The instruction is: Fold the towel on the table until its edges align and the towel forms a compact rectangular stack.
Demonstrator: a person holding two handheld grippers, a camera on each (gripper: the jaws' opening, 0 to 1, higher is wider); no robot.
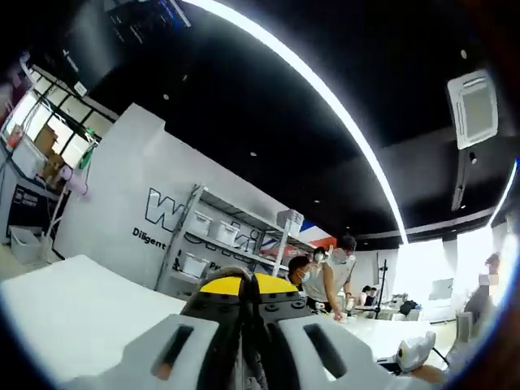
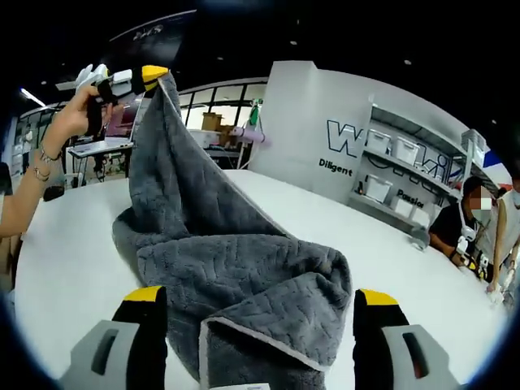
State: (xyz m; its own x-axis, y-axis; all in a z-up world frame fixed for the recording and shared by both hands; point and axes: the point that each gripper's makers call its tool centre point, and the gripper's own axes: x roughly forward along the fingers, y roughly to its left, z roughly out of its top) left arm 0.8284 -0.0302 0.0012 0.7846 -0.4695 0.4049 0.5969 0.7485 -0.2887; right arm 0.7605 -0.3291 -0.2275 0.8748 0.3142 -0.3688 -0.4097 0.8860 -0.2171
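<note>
A grey towel lies bunched on the white table, with one corner pulled up high at the left. My left gripper, held by a hand, is shut on that raised corner. In the left gripper view its yellow-tipped jaws are pressed together, pointing up and away over the table, with a dark sliver of towel between them. My right gripper is open wide near the towel's front folded edge, one jaw on each side of the cloth and not closed on it.
Metal shelving with white bins stands against a lettered white wall beyond the table. People work at another table to the right. A person sits past the table's far right edge.
</note>
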